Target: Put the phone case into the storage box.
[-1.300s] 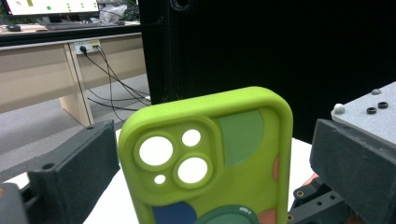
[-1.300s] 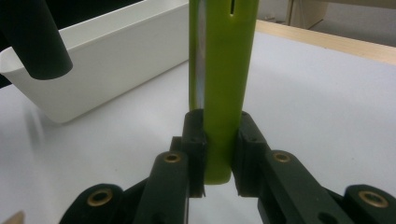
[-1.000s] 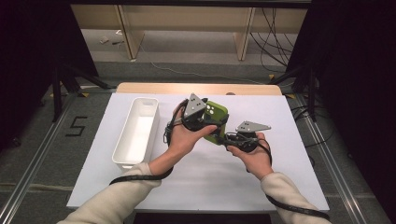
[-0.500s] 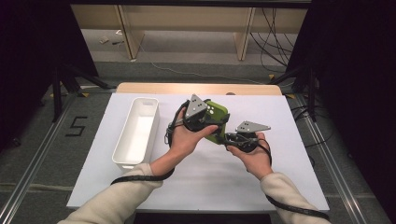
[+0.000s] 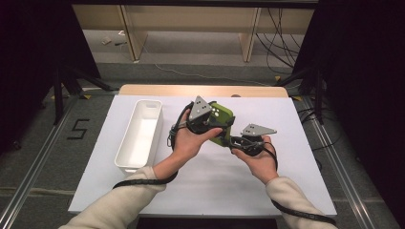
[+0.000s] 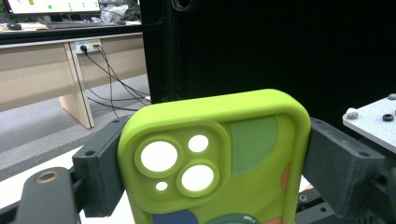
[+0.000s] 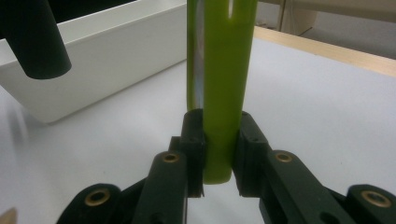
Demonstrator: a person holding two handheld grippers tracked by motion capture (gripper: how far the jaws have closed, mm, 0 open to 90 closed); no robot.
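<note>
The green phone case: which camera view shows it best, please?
The left gripper view: the green phone case faces the camera, its lens cut-outs plain. The right gripper view gives one thin edge; the high view, a small part between the grippers.

Cream long sleeves (image 5: 119,202) cover both forearms. Each black hand-held gripper, left (image 5: 206,125) and right (image 5: 240,143), carries a grey three-cornered plate with screws, brass-ringed pivots and a trailing black cable.

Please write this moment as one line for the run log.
left gripper: shut on case sides | right gripper: shut on case edge | case: held above table | bin: at left, empty
</note>
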